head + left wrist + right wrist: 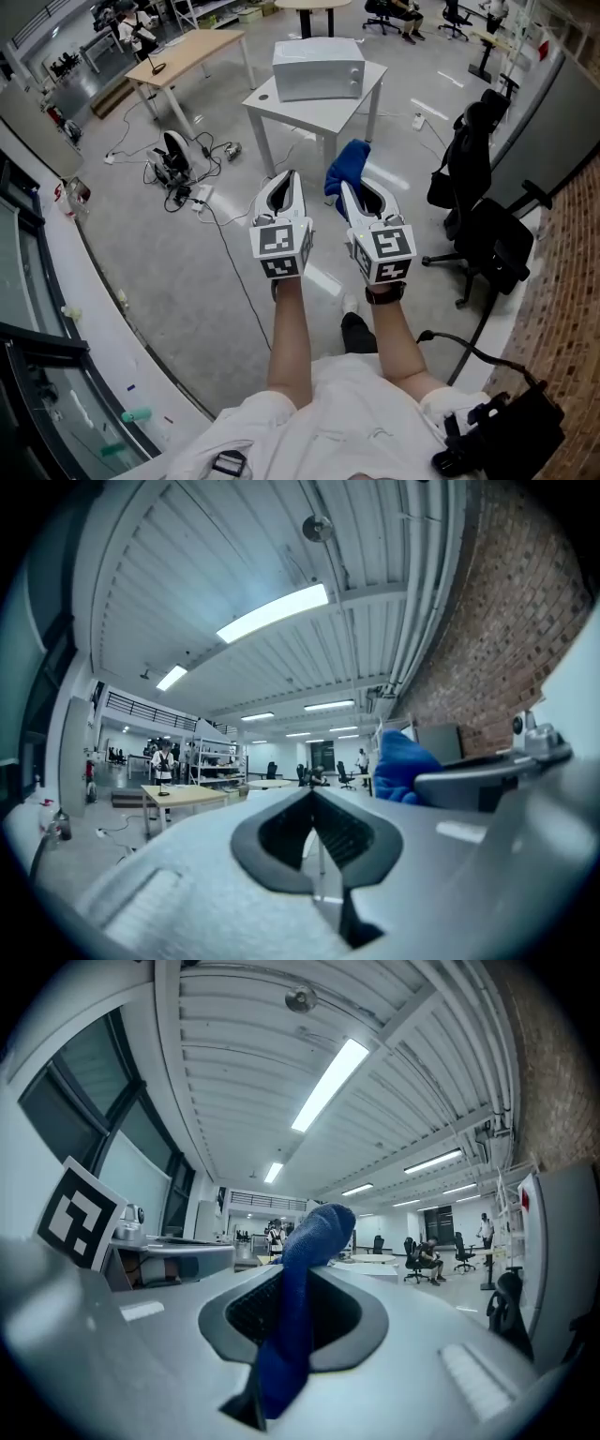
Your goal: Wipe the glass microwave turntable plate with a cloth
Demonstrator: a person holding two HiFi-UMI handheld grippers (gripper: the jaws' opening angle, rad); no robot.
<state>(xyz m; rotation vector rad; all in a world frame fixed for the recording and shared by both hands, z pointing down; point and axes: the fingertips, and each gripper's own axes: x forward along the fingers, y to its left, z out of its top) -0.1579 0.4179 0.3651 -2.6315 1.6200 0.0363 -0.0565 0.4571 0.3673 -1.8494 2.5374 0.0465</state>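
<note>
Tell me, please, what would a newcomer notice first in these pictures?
The bright blue cloth stands out first: it is clamped in the shut jaws of the right gripper and sticks up beyond them. Beside it the left gripper is shut and holds nothing. Farther ahead, apart from both grippers, a white microwave sits on a small white table.

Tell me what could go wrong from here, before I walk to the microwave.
1. The cloth bunches beyond the right gripper, which pinches only a thin fold; it might slip out.
2. Cables lie on the floor left of the table with the microwave; they could trip you.
</note>
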